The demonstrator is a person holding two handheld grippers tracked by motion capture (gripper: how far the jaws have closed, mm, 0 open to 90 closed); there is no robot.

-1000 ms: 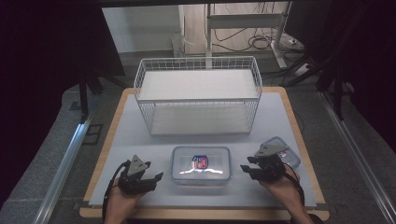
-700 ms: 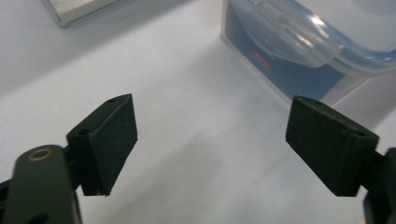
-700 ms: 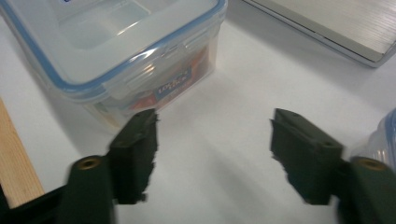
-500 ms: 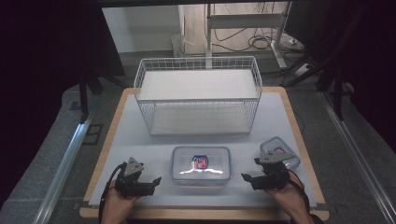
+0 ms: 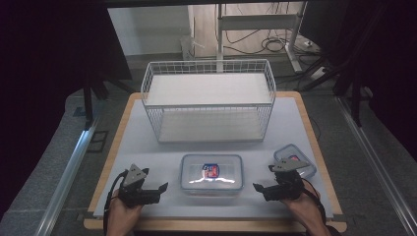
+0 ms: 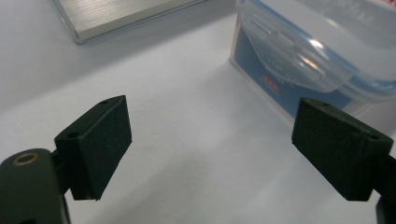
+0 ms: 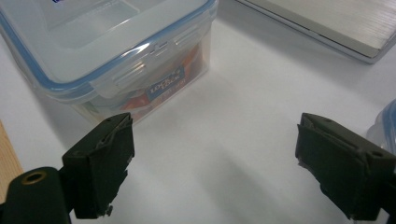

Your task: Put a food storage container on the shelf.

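Two grippers sit low near the front edge of the table (image 5: pixel 147 147), one in each hand; the left gripper (image 5: pixel 160 188) points toward the clear box (image 5: pixel 211 173), and the right gripper (image 5: pixel 259 188) points at that same box from the other side; the box lies between them, close to each but touching neither.

In the left gripper view, the left gripper (image 6: pixel 210 149) has its two black jaws wide apart; they have just been opening, and nothing is between them but bare white table (image 6: pixel 187 140); the clear box (image 6: pixel 317 56) with its blue-rimmed lid is just ahead of the jaw on the right side of that view, very near it but not pinched.

In the right gripper view, the right gripper (image 7: pixel 215 163) also has its jaws spread wide; they have just been opening too, and they hold nothing; the clear box (image 7: pixel 107 51) sits just ahead of the jaw on the left side of that view, with something red and orange inside it; I cannot tell what that is.

One small round tub (image 5: pixel 294 158) with a blue rim sits just behind the right gripper; a bit of its edge (image 7: pixel 385 126) peeks in beside the far jaw.

Far ahead of both grippers stands a white wire basket (image 5: pixel 209 101), well apart from the box.
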